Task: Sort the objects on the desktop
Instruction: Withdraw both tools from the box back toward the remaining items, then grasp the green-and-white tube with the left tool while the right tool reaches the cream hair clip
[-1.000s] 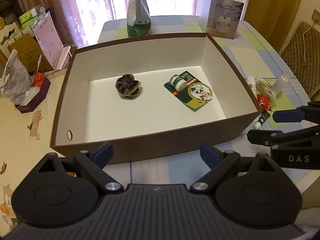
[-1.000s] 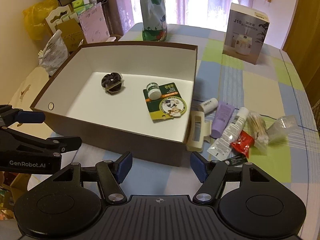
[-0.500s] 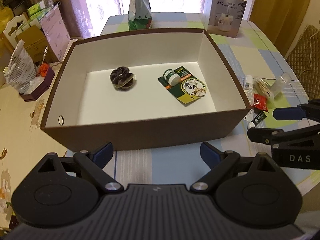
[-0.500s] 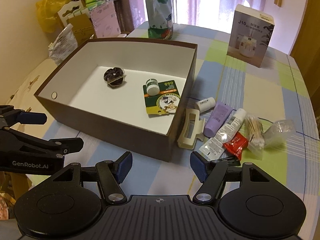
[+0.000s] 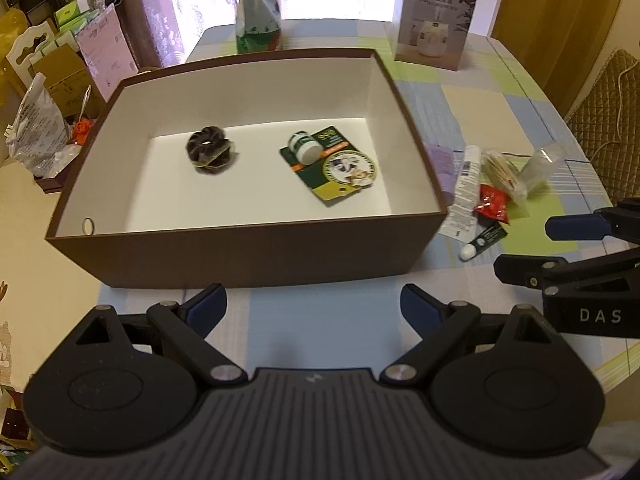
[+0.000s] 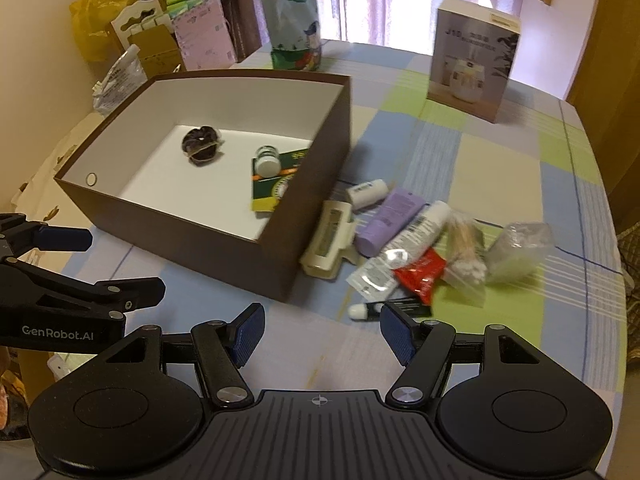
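Brown box (image 6: 224, 216): holds scrunchie (image 6: 201, 145), carded bottle (image 6: 267, 161). Loose toiletries pile (image 6: 404, 248) right of box, just beyond right gripper (image 6: 320, 334), jaws wide, empty; left gripper (image 5: 314, 306) likewise, farther off.

Both tongs are matte black plastic. The left tongs (image 5: 314, 304) have two round housings flanking a ribbed grey centre plate, angled link arms with silver screw heads, triangular cut-outs, and dark blue textured pads (image 5: 208, 305). The right tongs (image 6: 320, 330) are built alike, with blue pads (image 6: 249, 330) and a small crosshair mark on the plate. One side reads "GenRobot.AI", the other "DAS", in white.
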